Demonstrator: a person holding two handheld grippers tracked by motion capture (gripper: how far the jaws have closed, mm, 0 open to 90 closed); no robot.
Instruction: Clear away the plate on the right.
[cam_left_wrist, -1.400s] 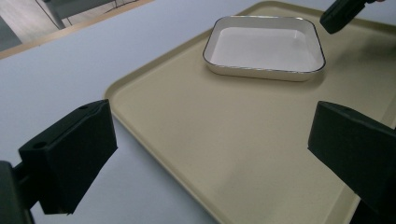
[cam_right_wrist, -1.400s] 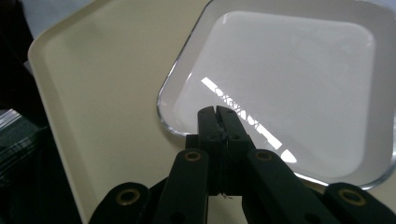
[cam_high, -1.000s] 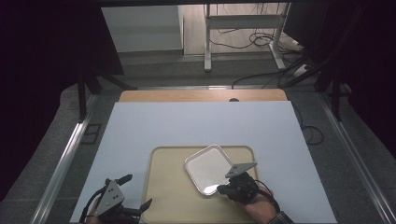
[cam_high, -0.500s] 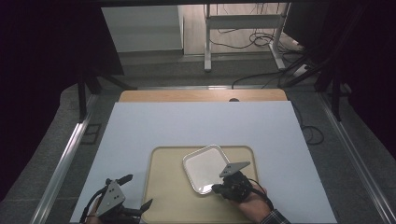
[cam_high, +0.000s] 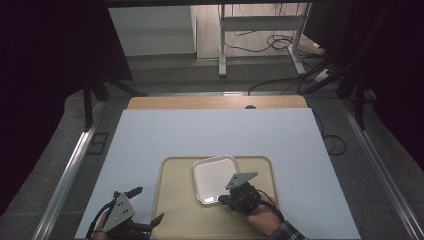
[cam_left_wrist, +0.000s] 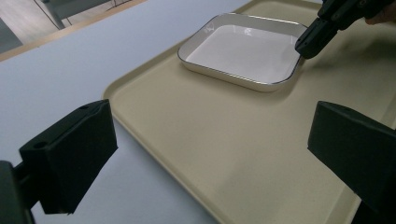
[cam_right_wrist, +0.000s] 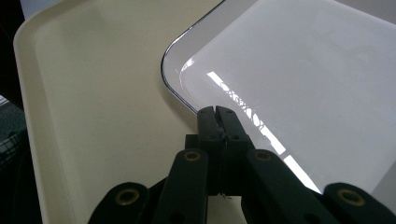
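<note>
Your right gripper (cam_high: 223, 199) has its jaws pinched together on the near rim of the white square dish (cam_high: 215, 177); in the right gripper view the two black tips (cam_right_wrist: 218, 116) meet right on the dish's dark edge line, no gap between them. Your hand (cam_high: 260, 215) comes in from the bottom of the high view, checked sleeve just visible at the frame edge. From the left gripper view the same gripper (cam_left_wrist: 314, 37) sits on the dish's right-hand rim.

The dish (cam_left_wrist: 243, 51) lies flat on the beige tray (cam_high: 175, 210), in the tray's far half, near the far rim. Dish looks empty, glossy, with reflections of light strips on it (cam_right_wrist: 303, 84).

Your left gripper (cam_high: 145, 207) is wide open, nothing between the jaws, hanging over the tray's near left corner; its pads (cam_left_wrist: 70, 154) frame bare tray (cam_left_wrist: 224, 154) and white tabletop (cam_high: 210, 132).

The tray rests on the white table cover, near the person's edge. Wooden strip (cam_high: 215, 102) shows beyond the cover's far side.
</note>
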